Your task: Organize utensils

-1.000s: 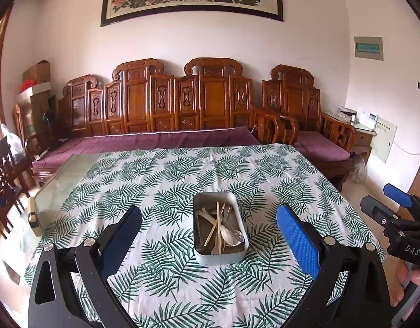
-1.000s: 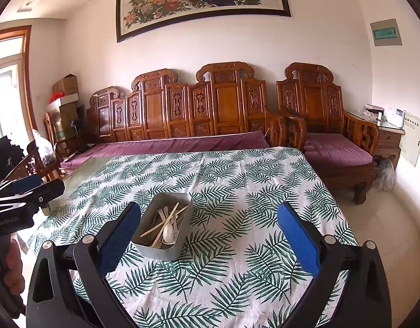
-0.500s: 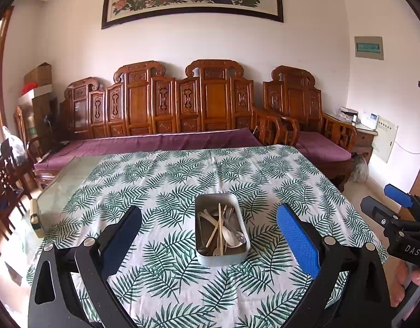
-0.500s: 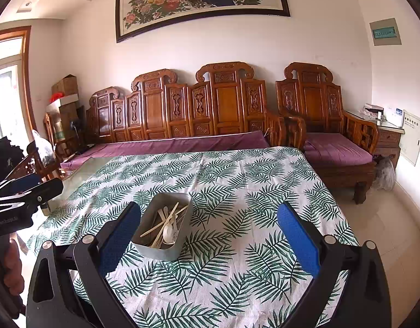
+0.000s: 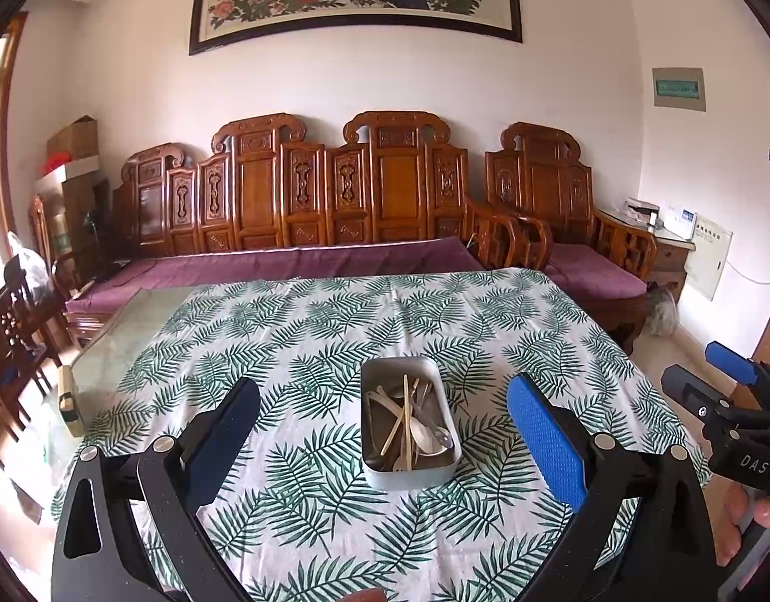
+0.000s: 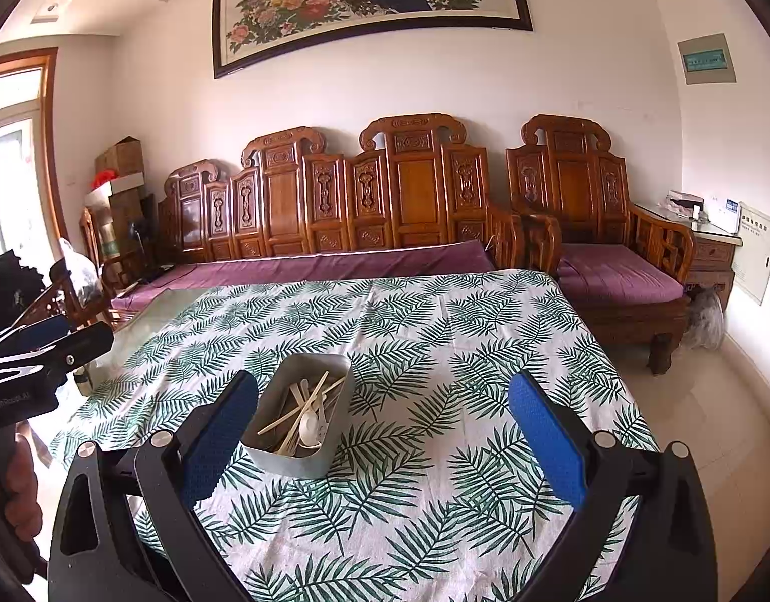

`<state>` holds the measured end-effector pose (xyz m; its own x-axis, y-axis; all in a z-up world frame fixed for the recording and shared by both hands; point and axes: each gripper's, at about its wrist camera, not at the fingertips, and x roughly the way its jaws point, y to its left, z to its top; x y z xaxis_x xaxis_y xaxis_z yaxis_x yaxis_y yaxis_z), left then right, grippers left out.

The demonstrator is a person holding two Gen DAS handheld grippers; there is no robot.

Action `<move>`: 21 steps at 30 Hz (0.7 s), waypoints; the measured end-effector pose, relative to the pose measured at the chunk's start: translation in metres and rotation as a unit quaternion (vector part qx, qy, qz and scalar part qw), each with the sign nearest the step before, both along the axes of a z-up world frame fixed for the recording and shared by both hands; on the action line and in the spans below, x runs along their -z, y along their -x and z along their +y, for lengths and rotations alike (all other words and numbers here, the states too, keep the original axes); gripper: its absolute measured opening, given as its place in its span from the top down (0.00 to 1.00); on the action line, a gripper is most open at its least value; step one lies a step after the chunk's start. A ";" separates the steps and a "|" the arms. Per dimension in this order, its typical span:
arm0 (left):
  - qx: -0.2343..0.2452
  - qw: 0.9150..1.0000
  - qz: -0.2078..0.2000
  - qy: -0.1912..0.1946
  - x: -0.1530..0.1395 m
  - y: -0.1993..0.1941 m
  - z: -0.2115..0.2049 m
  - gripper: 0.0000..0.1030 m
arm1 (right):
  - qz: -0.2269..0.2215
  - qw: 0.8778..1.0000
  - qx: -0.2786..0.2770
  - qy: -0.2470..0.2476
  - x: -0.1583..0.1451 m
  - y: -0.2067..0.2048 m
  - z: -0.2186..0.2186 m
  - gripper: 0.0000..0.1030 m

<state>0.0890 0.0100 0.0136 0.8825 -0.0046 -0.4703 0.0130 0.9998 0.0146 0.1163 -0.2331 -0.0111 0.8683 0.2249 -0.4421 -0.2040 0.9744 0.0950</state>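
Observation:
A grey metal tin (image 5: 407, 474) (image 6: 329, 451) stands on the leaf-print tablecloth, filled with several utensils: wooden chopsticks (image 5: 396, 426) (image 6: 304, 409), a white spoon (image 6: 308, 424) and metal spoons (image 5: 435, 439). My left gripper (image 5: 385, 431) is open, held above the near table edge with the tin framed between its blue pads. My right gripper (image 6: 385, 431) is open too, to the right of the tin, which sits by its left pad. Each gripper also appears in the other's view, held by a hand: the right gripper (image 5: 736, 401), the left gripper (image 6: 33, 356).
The tablecloth (image 5: 334, 331) covers most of the table; bare glass (image 5: 124, 346) shows at the far left corner. A carved wooden sofa with purple cushions (image 5: 294, 261) stands behind the table, an armchair (image 6: 605, 271) at the right.
The left gripper has shifted slightly, so the tin sits a little lower and more centred in its view. The right gripper has barely moved. Both stay open.

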 end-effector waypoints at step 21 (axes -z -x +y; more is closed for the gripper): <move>0.005 1.000 0.000 -0.005 -0.002 -0.001 -0.003 0.07 | 0.001 1.000 0.001 -0.002 -0.001 0.002 0.000 0.02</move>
<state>0.0897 0.0070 0.0153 0.8823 -0.0084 -0.4706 0.0222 0.9995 0.0238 0.1146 -0.2327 -0.0105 0.8679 0.2249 -0.4429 -0.2021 0.9744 0.0986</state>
